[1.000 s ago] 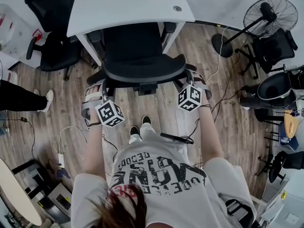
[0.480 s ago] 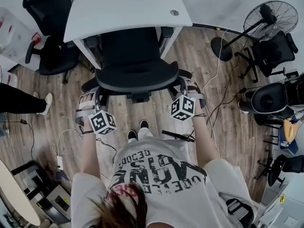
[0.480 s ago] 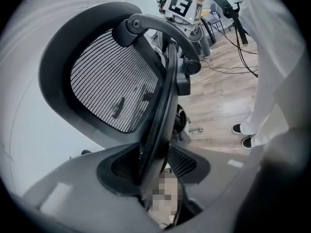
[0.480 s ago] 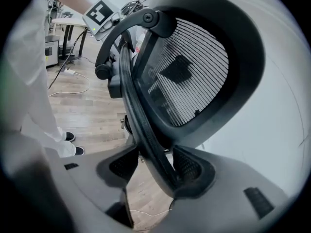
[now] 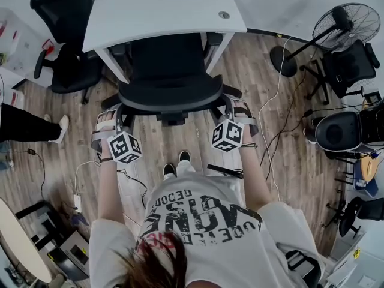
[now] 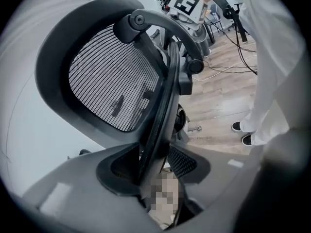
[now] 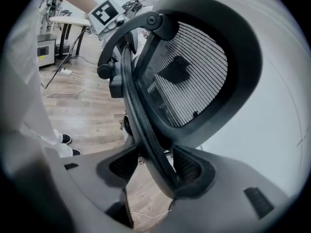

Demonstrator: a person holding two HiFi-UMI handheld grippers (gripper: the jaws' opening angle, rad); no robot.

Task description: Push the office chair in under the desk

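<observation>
Left gripper [image 5: 113, 117] and right gripper [image 5: 231, 109] were each clamped on a side edge of the office chair [image 5: 170, 71] backrest [image 6: 112, 81], frame rim pinched between the jaws. Chair sat facing the white desk [image 5: 150, 11], seat front tucked under its edge, backrest out on the person's side.

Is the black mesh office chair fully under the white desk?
No, the chair has its seat and backrest out past the desk edge.
</observation>
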